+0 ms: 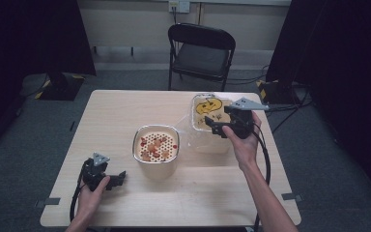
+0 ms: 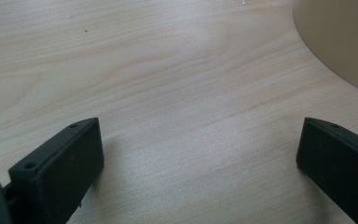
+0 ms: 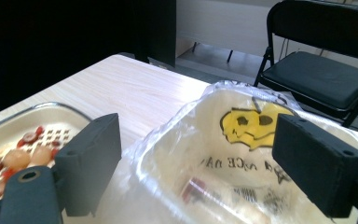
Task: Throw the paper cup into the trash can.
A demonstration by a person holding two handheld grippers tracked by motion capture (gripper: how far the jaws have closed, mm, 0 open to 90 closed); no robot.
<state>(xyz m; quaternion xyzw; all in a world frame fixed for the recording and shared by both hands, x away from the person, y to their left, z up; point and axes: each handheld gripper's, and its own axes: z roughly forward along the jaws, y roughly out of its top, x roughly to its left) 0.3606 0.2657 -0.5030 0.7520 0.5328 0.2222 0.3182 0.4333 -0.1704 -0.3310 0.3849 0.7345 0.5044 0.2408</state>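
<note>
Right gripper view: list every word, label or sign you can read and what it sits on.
Clear plastic bag lining the container, under the yellow face print: a line of dark lettering, seen mirrored through the film and too blurred to read.
Smaller dark print below it: unreadable.
Nothing else carries text.

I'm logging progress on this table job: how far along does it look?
Done: the steel strainer container already holds red and pale pieces. In hand: the right gripper hovers open beside the bag-lined bin, its fingers pressing nothing. Left: the left gripper rests open on the table; something red still lies in the bag.
</note>
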